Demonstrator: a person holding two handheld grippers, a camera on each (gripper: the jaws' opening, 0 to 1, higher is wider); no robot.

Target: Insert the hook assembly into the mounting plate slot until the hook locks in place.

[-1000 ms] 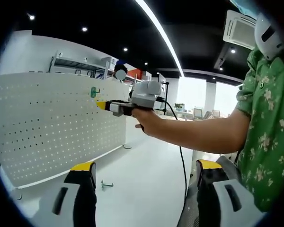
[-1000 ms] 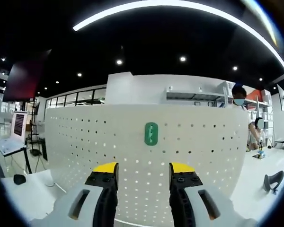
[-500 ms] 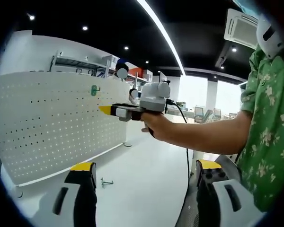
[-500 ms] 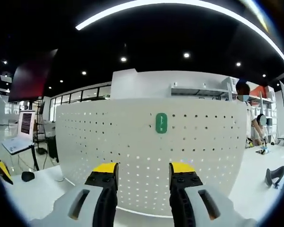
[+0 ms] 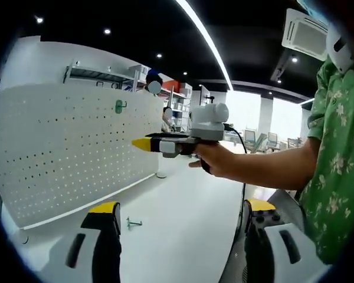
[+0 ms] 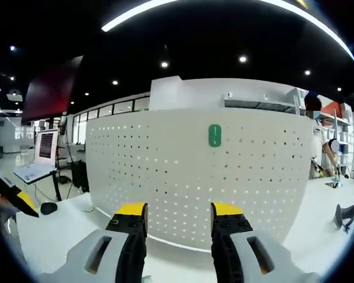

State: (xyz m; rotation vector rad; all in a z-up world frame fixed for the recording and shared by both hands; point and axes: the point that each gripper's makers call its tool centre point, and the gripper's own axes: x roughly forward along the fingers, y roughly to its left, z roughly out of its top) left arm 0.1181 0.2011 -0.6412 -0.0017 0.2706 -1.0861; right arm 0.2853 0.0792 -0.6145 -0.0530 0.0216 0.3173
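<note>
Pegboard (image 6: 200, 177) stands upright on the white counter (image 5: 183, 236). Green hook (image 6: 215, 135) sits seated in the board's upper holes, also visible side-on in the left gripper view (image 5: 120, 106). Right gripper (image 6: 178, 219) faces the board, apart from it, fingers (image 6: 131, 227) spread, holding nothing. In the left gripper view it's held out in a hand (image 5: 215, 160), beside the board and below the hook's height. Left gripper (image 5: 180, 224) low over the counter, fingers spread, empty. Small metal hook (image 5: 131, 223) lies loose on the counter near the board's base.
</note>
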